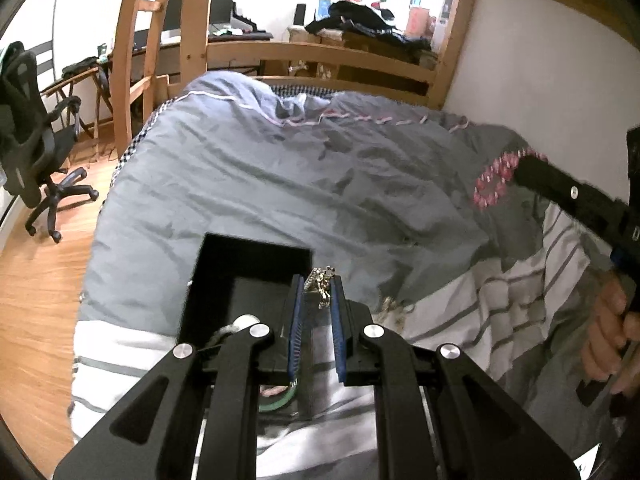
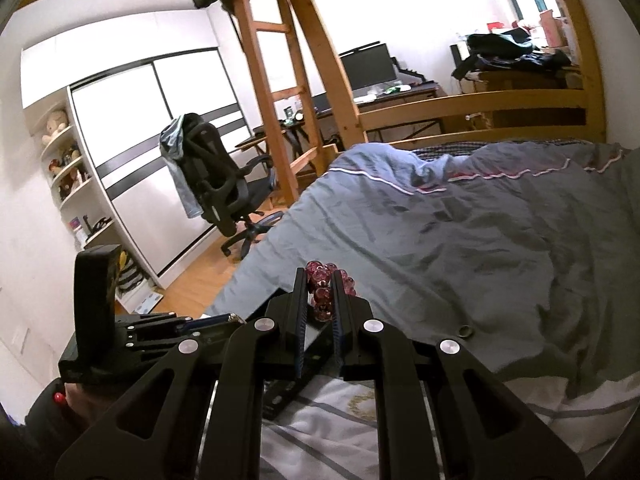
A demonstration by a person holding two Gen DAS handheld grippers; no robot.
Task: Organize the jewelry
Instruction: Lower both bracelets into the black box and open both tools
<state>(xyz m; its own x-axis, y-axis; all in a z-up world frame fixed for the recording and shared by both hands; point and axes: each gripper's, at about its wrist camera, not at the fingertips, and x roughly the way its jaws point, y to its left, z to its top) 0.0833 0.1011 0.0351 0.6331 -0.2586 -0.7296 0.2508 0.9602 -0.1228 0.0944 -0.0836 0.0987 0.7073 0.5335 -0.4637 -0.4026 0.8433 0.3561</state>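
Observation:
My left gripper (image 1: 318,280) is shut on a gold chain (image 1: 322,286) and holds it above the right edge of an open black jewelry box (image 1: 224,276) that lies on the bed. A green ring-shaped bangle (image 1: 280,398) lies below the fingers. My right gripper (image 2: 320,280) is shut on a dark red bead bracelet (image 2: 324,280). The same bracelet shows as pink beads in the left wrist view (image 1: 496,178), held off to the right above the quilt. A small dark ring (image 2: 465,331) lies on the quilt to the right of the right gripper.
A grey-blue quilt (image 1: 300,168) and a striped white sheet (image 1: 500,300) cover the bed. The wooden bunk frame and ladder (image 2: 276,92) stand beyond. An office chair (image 2: 224,184) stands on the wood floor, with a desk and a monitor (image 2: 368,66) behind.

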